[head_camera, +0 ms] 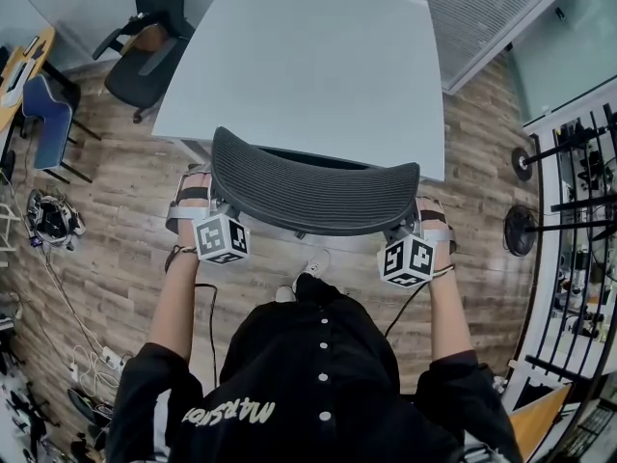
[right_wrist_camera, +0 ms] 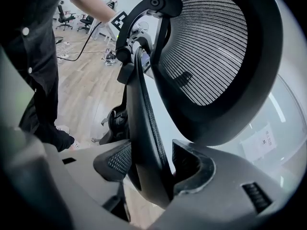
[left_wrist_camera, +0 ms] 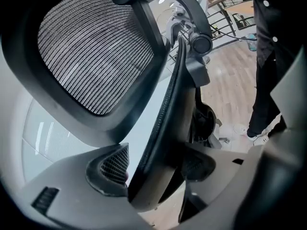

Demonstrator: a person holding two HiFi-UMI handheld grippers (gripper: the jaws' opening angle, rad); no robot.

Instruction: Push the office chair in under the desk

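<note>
At center frame, the office chair (head_camera: pixel 313 191) stands at the near edge of the white tabletop (head_camera: pixel 308 66), its mesh backrest toward me. My left tool (left_wrist_camera: pixel 156 169) is clenched on the backrest's left rim; my right tool (right_wrist_camera: pixel 146 164) grips the right rim.

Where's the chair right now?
Head view, centre: the chair stands at the desk's near edge, its backrest gripped by the left gripper and right gripper.
</note>
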